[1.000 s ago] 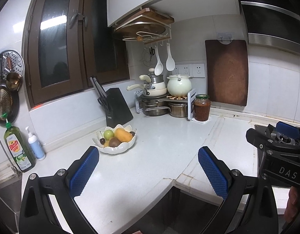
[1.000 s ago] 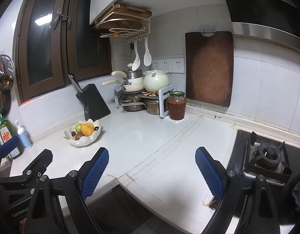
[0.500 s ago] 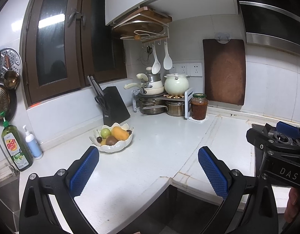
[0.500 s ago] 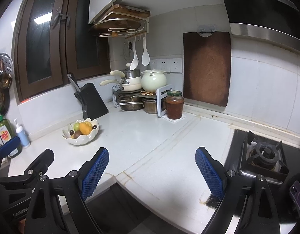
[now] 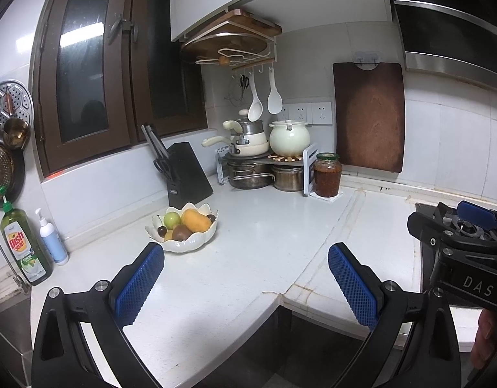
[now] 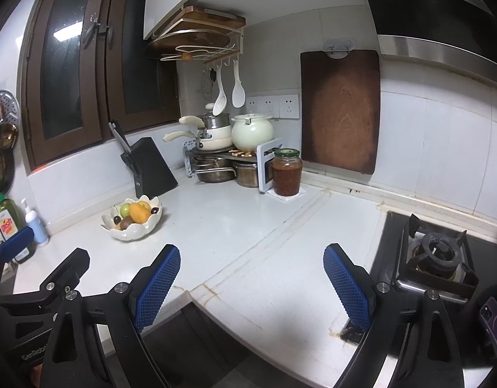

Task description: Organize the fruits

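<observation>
A white petal-shaped bowl [image 5: 196, 242] stands on the white counter and holds an orange mango [image 5: 196, 220], a green apple [image 5: 171, 219], a brown kiwi [image 5: 181, 231] and dark cherries. It also shows in the right wrist view [image 6: 132, 230]. My left gripper [image 5: 246, 283] is open and empty, held near the counter's front edge, short of the bowl. My right gripper [image 6: 251, 283] is open and empty over the counter's inner corner, with the bowl far to its left.
A black knife block [image 5: 187, 173] stands behind the bowl. A pot rack [image 5: 264, 168] and a sauce jar [image 5: 327, 174] fill the back corner. Dish soap [image 5: 22, 245] and a pump bottle [image 5: 51, 239] stand at the left. A gas stove [image 6: 439, 255] lies at the right.
Both grippers have drifted slightly back and down, so the bowl and the corner items sit a little lower in view. The jaws have stayed open.
</observation>
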The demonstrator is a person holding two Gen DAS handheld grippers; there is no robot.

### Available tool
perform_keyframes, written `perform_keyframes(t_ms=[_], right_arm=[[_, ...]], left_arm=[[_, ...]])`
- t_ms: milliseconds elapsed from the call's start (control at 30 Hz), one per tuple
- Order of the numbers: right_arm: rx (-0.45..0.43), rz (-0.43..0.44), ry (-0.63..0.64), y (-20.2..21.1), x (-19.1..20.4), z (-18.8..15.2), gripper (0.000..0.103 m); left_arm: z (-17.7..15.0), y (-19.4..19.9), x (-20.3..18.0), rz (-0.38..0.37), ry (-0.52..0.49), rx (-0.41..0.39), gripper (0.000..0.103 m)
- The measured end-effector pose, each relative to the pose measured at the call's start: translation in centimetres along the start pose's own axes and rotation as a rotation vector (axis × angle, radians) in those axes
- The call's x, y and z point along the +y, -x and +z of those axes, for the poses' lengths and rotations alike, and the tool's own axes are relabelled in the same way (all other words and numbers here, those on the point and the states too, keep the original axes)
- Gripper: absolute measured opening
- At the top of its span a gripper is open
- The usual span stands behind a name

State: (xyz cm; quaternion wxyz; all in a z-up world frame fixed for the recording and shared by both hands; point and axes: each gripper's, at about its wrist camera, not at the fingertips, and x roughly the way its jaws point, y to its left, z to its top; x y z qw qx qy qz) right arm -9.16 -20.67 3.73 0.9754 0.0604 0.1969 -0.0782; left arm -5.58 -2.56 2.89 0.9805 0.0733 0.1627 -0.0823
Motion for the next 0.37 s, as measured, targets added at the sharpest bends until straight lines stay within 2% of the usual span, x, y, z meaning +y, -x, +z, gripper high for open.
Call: perform_keyframes(t_ms=[367], right_arm=[[0.002, -0.005, -0.005, -0.03, -0.09, 0.0, 0.091]], left_arm=[[0.18, -0.27, -0.52, 0.004, 0.001, 0.008, 0.103]])
